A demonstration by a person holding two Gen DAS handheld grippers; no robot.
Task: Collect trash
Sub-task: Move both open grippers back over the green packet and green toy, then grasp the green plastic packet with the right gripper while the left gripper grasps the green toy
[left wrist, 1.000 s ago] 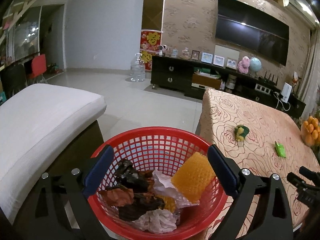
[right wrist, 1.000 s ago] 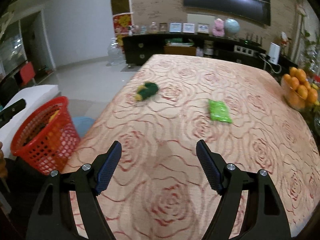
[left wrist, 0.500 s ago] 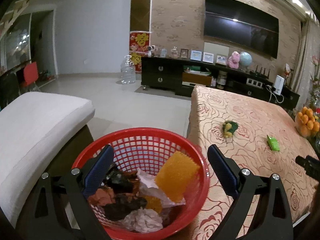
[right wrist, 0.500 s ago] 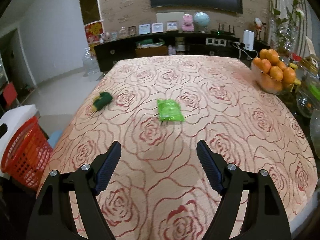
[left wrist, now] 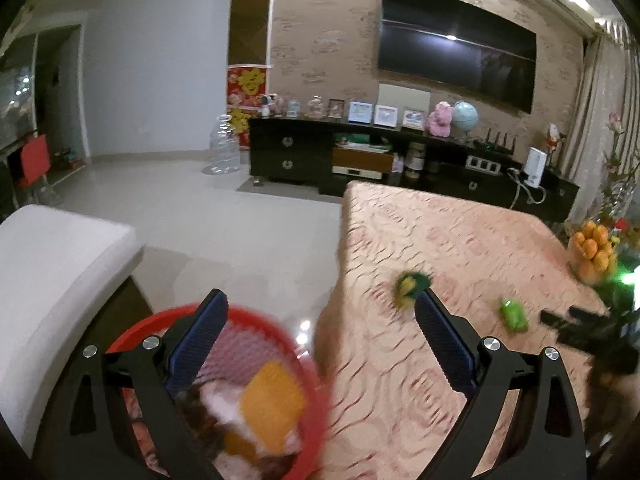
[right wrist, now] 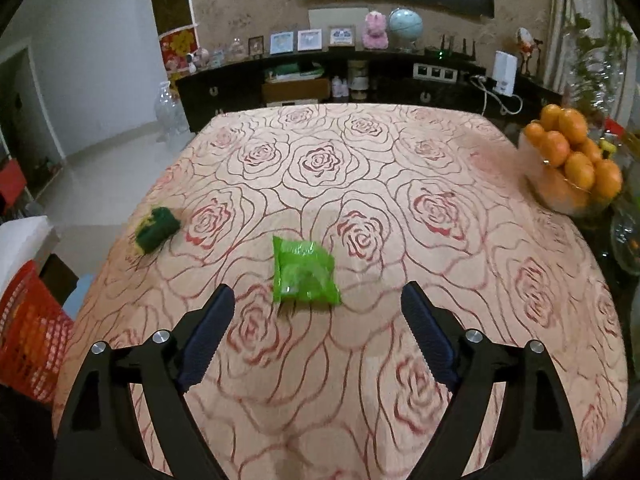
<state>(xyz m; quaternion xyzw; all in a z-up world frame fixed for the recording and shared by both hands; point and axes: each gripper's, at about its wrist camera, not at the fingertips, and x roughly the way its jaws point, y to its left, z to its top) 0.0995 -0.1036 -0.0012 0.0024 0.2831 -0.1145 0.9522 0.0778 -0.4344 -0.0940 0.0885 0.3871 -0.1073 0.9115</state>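
Observation:
A green plastic wrapper [right wrist: 304, 272] lies on the rose-patterned tablecloth [right wrist: 400, 208], just ahead of my open, empty right gripper [right wrist: 316, 332]. A green and yellow crumpled piece [right wrist: 156, 229] lies near the table's left edge. A red mesh basket [left wrist: 248, 344] holding crumpled paper and an orange sheet [left wrist: 272, 404] sits below my open, empty left gripper [left wrist: 320, 340], beside the table. The basket also shows in the right wrist view [right wrist: 28, 332]. In the left wrist view the crumpled piece [left wrist: 412, 286], the wrapper [left wrist: 512, 314] and my right gripper [left wrist: 576, 324] are blurred.
A bowl of oranges [right wrist: 572, 164] stands at the table's right edge, with glassware [right wrist: 628, 236] beside it. A white cushioned seat [left wrist: 52, 272] is left of the basket. A dark TV cabinet [left wrist: 360, 160] and a water jug [left wrist: 224, 148] stand at the far wall.
My right gripper has swung right and forward, bringing the green wrapper close between its fingers. My left gripper has swung right, so the basket has slid to the lower left.

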